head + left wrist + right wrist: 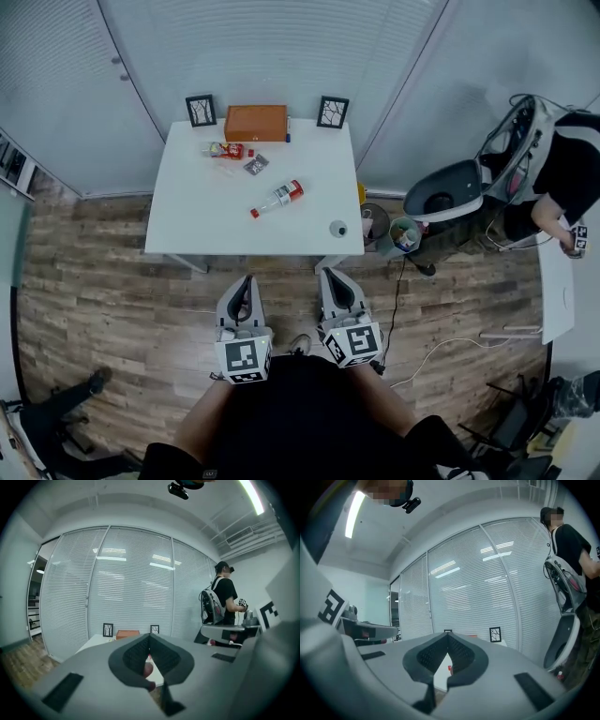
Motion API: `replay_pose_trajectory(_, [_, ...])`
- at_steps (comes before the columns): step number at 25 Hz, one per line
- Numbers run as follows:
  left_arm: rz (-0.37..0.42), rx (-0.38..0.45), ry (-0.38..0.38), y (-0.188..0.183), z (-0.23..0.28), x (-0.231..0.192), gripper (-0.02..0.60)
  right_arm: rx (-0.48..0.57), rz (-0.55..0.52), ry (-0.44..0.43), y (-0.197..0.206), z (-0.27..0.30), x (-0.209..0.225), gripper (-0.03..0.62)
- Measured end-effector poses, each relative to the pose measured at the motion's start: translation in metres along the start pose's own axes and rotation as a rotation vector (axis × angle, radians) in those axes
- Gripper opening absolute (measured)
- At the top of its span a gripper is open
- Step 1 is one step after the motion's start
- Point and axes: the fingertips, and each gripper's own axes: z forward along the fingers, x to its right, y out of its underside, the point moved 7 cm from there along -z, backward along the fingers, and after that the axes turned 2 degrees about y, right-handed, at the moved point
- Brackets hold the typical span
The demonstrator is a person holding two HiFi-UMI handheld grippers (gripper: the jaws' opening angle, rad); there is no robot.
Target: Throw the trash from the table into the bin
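At lower centre of the head view, the left gripper (248, 279) and right gripper (327, 274) hang side by side above the wooden floor, short of the near edge of the white bench (187, 220). Both point toward it. Neither touches anything.

**Finger state.** The left gripper view shows its fingers (133, 654) clenched tip to tip, with nothing held. The right gripper view shows the same: fingers (461, 656) clenched and empty.

**Task items.** All trash is on the bench:
- a bottle (277, 198) with a red cap, lying on its side at centre;
- a snack wrapper (223, 150) and a small packet (255, 165) toward the upper left;
- a small round object (338, 228) at the lower right corner.

Two bins, one dark (374, 222) and one lighter (405, 234), stand on the floor just right of the bench.

**Likely hazards.**
- An approach with clenched fingers would push an item instead of grasping it. The bottle would probably roll.
- The flat packet offers little to pinch and may slip.
- The orange box (255, 123) and two picture frames (201, 110) at the upper edge do not look like trash. Wrong selection is possible.
- A cable (397, 300) crosses the floor beside the bins and is a possible trip point.
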Motion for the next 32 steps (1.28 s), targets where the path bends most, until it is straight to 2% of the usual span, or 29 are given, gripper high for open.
replay_pose_trajectory(5, [0.027,0.004,-0.003,-0.001,-0.005,0.006,-0.003,0.003,-0.003,-0.015,-0.001,-0.004,-0.006,0.005])
replay_pose_trajectory(8, [0.009,0.009,0.012,-0.002,-0.009,0.010,-0.002,0.001,0.002,-0.020,0.000,-0.009,-0.009,0.005])
replay_pose_trajectory(15, [0.008,0.012,-0.035,-0.001,-0.018,0.008,-0.002,-0.015,0.016,-0.057,0.004,-0.007,-0.010,0.005])
replay_pose_trajectory(23, [0.021,-0.005,-0.096,0.002,-0.016,-0.031,-0.002,-0.034,0.028,-0.084,0.012,0.035,-0.021,0.005])
replay_pose_trajectory(26, [0.041,-0.017,-0.063,0.003,-0.004,-0.054,-0.002,-0.046,0.026,-0.074,0.014,0.057,-0.030,0.005])
replay_pose_trajectory(32, [0.055,0.009,0.036,-0.008,0.039,-0.102,-0.003,-0.084,0.022,0.008,0.020,0.110,-0.044,0.005])
